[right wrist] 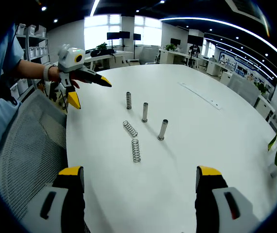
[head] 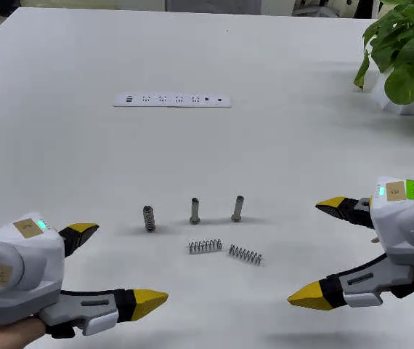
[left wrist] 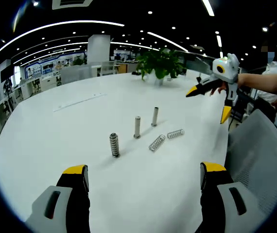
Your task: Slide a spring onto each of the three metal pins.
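Three short metal pins stand upright in a row on the white table. The left pin (head: 149,218) wears a spring; the middle pin (head: 195,211) and right pin (head: 237,209) are bare. Two loose springs lie just in front of them: one (head: 205,246) below the middle pin, the other (head: 245,254) to its right. My left gripper (head: 116,265) is open at the lower left, well short of the pins. My right gripper (head: 325,251) is open at the right, also clear of them. The sprung pin (left wrist: 114,144) and loose springs (right wrist: 136,150) appear ahead of each gripper.
A white power strip (head: 172,100) lies flat farther back on the table. A potted green plant (head: 404,51) stands at the far right corner. A grey mesh chair (right wrist: 29,150) sits by the table's near edge.
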Demonstrator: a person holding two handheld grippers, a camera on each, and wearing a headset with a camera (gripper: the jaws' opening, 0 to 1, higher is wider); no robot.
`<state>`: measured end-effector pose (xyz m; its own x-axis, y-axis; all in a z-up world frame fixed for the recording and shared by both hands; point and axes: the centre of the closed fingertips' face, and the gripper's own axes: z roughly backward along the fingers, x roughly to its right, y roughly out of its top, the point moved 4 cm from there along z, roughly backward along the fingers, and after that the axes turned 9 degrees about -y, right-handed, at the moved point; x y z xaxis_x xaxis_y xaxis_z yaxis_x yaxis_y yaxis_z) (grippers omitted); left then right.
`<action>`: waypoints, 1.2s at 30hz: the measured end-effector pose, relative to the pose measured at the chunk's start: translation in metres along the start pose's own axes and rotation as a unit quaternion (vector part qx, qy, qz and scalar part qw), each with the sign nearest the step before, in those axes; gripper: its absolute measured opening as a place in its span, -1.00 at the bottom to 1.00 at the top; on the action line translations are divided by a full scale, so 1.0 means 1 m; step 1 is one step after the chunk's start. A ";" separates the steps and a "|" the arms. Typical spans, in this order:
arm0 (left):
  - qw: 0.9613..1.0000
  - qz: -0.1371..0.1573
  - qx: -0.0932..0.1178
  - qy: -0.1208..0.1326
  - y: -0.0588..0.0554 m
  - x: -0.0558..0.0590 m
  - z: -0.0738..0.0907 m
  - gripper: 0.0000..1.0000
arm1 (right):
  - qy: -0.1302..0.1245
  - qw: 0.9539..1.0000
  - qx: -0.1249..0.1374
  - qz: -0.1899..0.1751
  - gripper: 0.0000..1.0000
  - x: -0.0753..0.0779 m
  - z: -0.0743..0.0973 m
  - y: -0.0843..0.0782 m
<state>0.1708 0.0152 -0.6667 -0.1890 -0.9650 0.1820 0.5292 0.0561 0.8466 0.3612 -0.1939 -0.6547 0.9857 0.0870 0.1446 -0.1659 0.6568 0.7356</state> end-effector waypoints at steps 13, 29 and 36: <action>1.000 -0.014 -0.016 -0.014 0.000 0.004 -0.011 0.92 | -0.017 0.999 0.011 -0.030 0.93 -0.001 0.010 -0.011; 0.994 -0.061 -0.063 -0.067 0.008 0.018 -0.049 0.77 | -0.020 0.999 0.011 -0.049 0.92 -0.008 0.015 -0.023; 0.991 -0.083 -0.067 -0.076 0.013 0.019 -0.067 0.58 | -0.020 0.998 0.012 -0.052 0.91 -0.010 0.017 -0.026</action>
<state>0.2291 -0.0195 -0.6856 -0.4001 -0.9074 0.1288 0.5840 -0.1441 0.7989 0.3549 -0.2244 -0.6643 0.9957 -0.0112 0.0923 -0.0636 0.6419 0.7641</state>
